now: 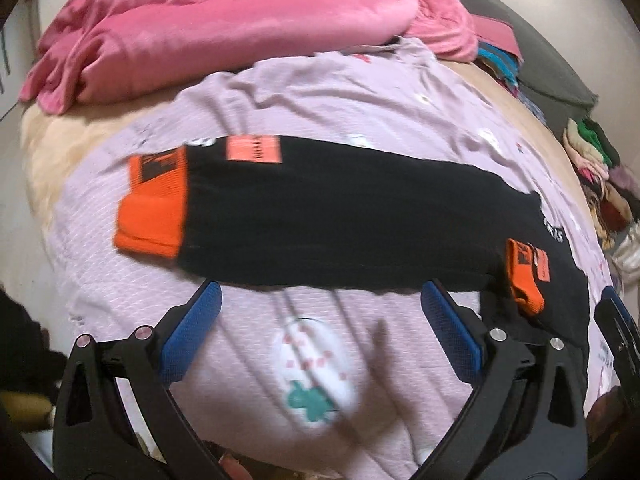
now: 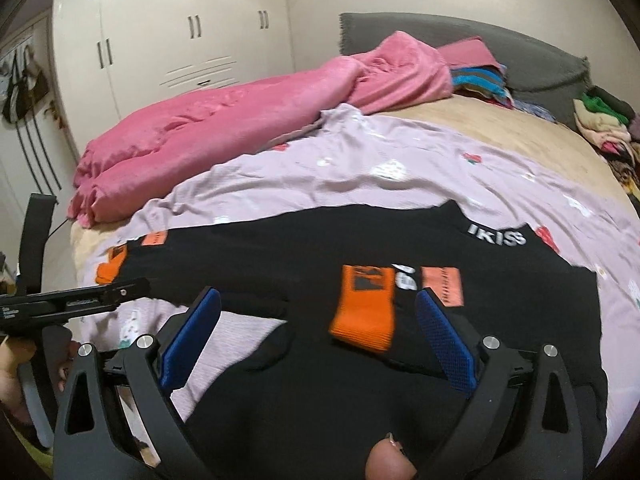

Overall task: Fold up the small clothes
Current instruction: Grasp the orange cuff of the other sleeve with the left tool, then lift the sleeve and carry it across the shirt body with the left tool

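Note:
A small black garment (image 1: 328,220) with orange cuffs (image 1: 154,204) lies spread on a lilac sheet (image 1: 320,92) on the bed. One sleeve stretches to the left; the other orange cuff (image 2: 366,306) is folded in over the body (image 2: 500,280). My left gripper (image 1: 320,300) is open and empty, just in front of the garment's near edge. My right gripper (image 2: 318,306) is open and empty above the garment's body, its right fingertip (image 2: 430,300) close to the folded-in cuff. The left gripper (image 2: 80,300) also shows in the right wrist view.
A pink blanket (image 2: 224,120) is bunched along the bed's far side. A pile of mixed clothes (image 2: 604,124) sits at the far right by a grey headboard (image 2: 520,52). White wardrobe doors (image 2: 180,32) stand beyond the bed.

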Motion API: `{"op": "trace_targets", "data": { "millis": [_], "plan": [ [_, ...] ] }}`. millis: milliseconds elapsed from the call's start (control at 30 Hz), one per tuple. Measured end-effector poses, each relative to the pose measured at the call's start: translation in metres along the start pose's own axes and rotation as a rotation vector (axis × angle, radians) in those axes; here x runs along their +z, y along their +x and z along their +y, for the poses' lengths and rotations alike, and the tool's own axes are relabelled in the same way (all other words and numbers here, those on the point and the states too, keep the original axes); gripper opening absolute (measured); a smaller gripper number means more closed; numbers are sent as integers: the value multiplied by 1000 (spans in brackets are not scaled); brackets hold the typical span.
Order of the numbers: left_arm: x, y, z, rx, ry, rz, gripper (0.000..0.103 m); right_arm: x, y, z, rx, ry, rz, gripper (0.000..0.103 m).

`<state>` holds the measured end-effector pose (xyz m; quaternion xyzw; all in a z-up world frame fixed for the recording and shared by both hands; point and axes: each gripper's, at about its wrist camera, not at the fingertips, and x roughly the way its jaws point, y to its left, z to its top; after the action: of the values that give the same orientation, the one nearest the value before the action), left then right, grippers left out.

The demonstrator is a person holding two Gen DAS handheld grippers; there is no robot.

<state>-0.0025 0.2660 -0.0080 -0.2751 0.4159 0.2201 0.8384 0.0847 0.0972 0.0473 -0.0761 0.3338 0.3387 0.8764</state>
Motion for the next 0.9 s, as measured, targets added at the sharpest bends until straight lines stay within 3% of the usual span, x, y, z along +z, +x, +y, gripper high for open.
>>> {"op": "trace_targets", "data": {
  "millis": [267, 533, 600, 667, 700, 767, 800, 833, 900],
  "plan": [
    [4, 8, 33, 20, -107, 14, 93, 5, 10, 28, 42, -42, 9, 97],
    [10, 25, 66, 24, -251, 19, 92, 0, 16, 31, 52, -37, 22, 97],
    [13, 26, 70, 28, -273, 1, 85, -2, 17, 27, 48, -24, 25, 97],
    [18, 26, 74, 36, -291, -18, 58, -5, 17, 22, 43, -4, 30, 97],
    [22, 27, 77, 41, -306, -23, 52, -6, 17, 19, 42, 7, 30, 97],
    [27, 28, 83, 57, -319, -34, 25, -8, 15, 14, 43, 25, 22, 97],
    [29, 27, 86, 61, -319, -46, 17, -9, 13, 11, 44, 32, 18, 97],
    [31, 25, 87, 51, -323, -57, 9, -10, 11, 8, 38, 37, 15, 97],
    [32, 14, 88, -6, -332, -94, 7, -11, 6, 2, 29, 51, 4, 97]
  ]
}}
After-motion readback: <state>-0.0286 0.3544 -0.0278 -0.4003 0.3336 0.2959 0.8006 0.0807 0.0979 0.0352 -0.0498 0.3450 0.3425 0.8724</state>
